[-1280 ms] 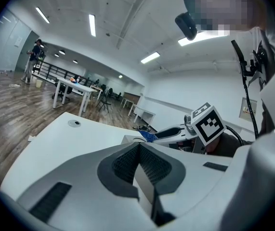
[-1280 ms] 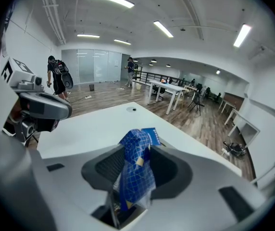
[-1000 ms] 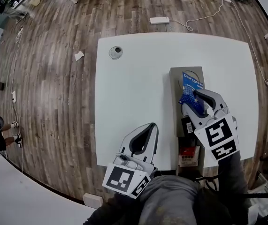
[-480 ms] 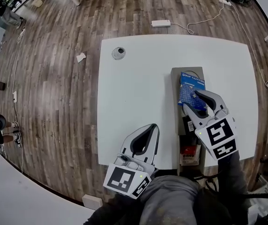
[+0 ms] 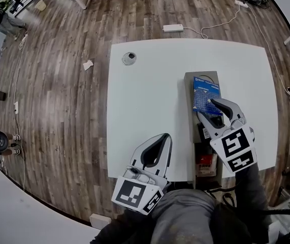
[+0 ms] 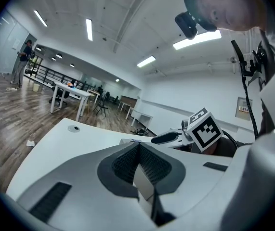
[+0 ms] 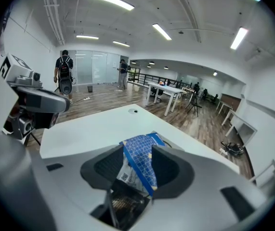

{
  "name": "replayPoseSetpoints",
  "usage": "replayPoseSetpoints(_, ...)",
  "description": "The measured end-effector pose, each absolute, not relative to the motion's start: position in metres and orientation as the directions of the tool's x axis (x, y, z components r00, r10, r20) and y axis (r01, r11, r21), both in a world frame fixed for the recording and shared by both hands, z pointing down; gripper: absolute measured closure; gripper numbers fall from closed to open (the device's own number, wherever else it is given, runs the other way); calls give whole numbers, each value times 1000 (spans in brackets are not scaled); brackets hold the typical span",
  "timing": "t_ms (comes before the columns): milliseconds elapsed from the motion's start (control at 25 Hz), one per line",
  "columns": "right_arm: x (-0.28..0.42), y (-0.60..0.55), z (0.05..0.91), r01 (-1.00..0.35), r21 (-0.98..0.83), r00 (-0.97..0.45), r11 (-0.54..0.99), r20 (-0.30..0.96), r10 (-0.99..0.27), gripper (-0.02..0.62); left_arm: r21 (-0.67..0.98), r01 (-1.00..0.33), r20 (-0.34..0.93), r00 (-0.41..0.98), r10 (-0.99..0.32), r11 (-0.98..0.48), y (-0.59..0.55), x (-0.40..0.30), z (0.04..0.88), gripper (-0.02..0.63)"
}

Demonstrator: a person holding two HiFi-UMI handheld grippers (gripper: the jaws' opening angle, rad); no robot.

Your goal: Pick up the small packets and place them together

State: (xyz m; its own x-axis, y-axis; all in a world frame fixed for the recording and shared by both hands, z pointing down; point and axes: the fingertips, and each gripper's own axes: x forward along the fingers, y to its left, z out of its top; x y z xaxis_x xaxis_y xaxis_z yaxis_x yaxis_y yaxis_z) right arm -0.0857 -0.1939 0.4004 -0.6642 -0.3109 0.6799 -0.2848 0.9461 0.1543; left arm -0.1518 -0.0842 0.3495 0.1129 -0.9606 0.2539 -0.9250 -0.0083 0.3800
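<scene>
The right tongs [image 5: 206,109] sit right of centre in the head view, clamped on a blue packet [image 5: 207,93]. In the right gripper view the right tongs [image 7: 137,148] have both dark pads pressed against the crumpled sides of the blue packet [image 7: 138,165], which stands upright between them. The packet lies over the upper end of a long brown tray [image 5: 188,111] on the white table [image 5: 145,95]. A red packet [image 5: 204,165] lies at the tray's lower end, partly under the right tongs' marker cube. The left tongs [image 5: 164,135] rest at the table's lower edge, well apart from the tray. The left gripper view shows the left tongs [image 6: 138,144] with their tips together and nothing between them.
</scene>
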Motion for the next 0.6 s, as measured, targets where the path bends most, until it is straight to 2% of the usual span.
replayPoseSetpoints(600, -58, -172, 381, -305, 184, -674, 934, 651, -348, 413, 347, -936, 202, 129, -971, -52, -64, -122, 325, 603)
